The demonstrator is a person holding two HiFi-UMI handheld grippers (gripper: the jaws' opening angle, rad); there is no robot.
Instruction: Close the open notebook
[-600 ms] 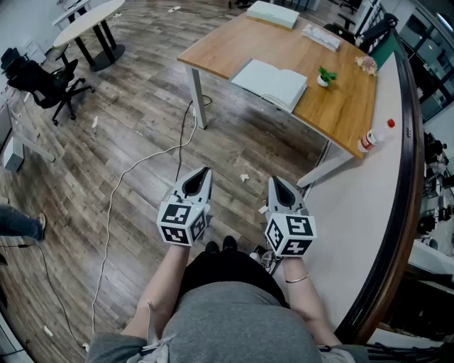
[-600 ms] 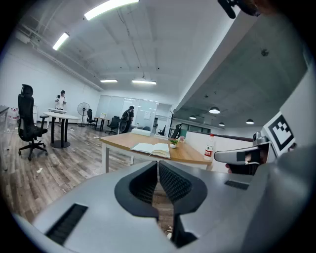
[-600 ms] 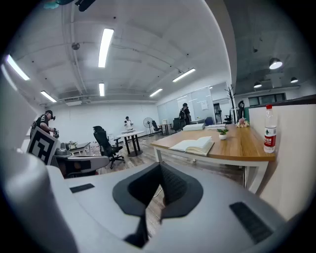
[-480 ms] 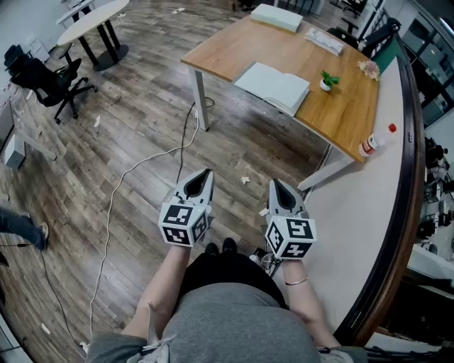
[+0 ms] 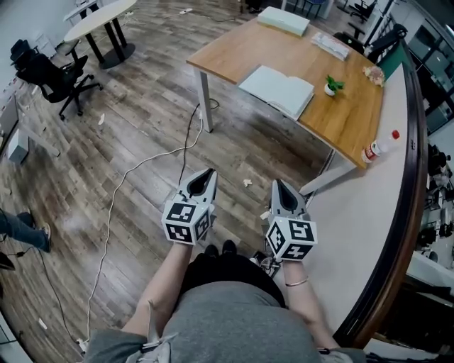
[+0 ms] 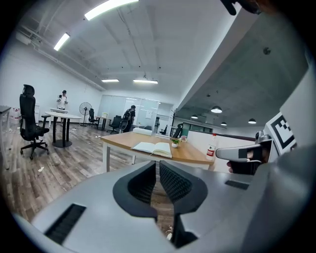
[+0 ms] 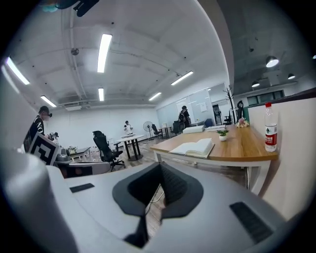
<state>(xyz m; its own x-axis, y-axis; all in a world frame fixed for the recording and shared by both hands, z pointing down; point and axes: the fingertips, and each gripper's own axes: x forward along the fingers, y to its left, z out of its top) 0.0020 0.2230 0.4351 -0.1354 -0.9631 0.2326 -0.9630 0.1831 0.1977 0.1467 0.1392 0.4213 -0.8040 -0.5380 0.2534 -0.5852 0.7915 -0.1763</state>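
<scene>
I hold my left gripper (image 5: 207, 173) and my right gripper (image 5: 277, 183) side by side in front of my waist. Both point slightly downward over the wooden floor (image 5: 135, 127). The jaws of each are pressed together, with nothing between them.

The notebook (image 5: 278, 88) lies open, pages up, on the wooden surface (image 5: 234, 42) well ahead of me. It sits near the front edge of that surface and well apart from both grippers. Just beside it, on its right, stands a small potted plant (image 5: 330, 86). A bottle (image 5: 379, 147) with a red cap stands upright at the surface's near right corner, next to the long curved white counter (image 5: 355, 220) that runs along my right side.

A white cable (image 5: 117, 191) trails across the floor from near the surface's front leg toward my left. Far to my left, a black office chair (image 5: 50, 74) stands near a round white table (image 5: 99, 15).
</scene>
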